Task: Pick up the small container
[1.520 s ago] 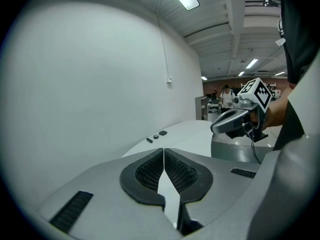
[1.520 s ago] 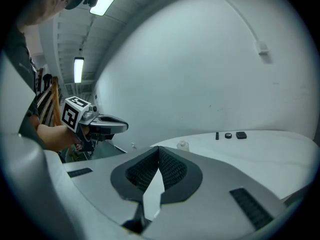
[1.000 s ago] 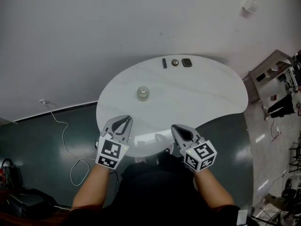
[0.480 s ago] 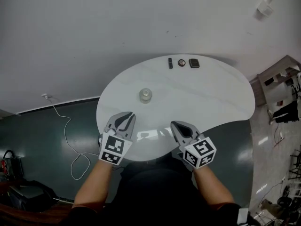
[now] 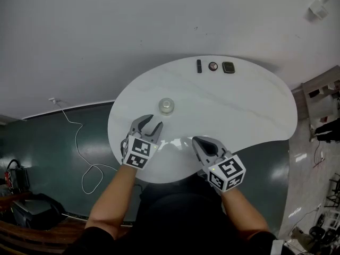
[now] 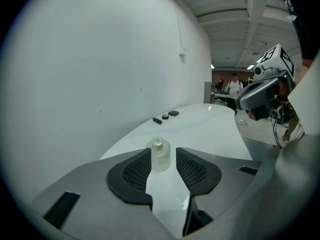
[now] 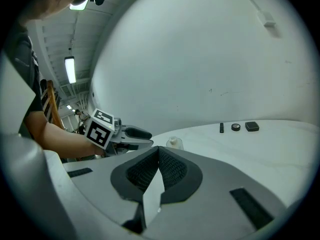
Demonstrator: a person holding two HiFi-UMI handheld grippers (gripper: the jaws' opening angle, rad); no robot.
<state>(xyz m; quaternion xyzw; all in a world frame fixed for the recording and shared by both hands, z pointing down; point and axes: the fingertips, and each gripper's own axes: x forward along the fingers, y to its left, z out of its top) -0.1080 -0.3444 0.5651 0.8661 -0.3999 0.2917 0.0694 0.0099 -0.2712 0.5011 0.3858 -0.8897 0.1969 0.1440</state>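
Head view: small clear glass container (image 5: 167, 105) stands on white oval bench (image 5: 239, 110), just ahead of left tongs (image 5: 151, 125).
Left gripper view: tongs just opened, apart, nothing between them; probably aimed to straddle the container.
Right gripper view: right tongs (image 7: 159, 151) together, empty, held back.

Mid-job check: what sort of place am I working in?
Probably a lab or workshop-type office: a white table against a plain wall, a glossy dark floor, and cluttered shelving at the right.

White curved table (image 5: 239, 110), pale wall (image 5: 106, 25), dark green floor (image 5: 37, 142).
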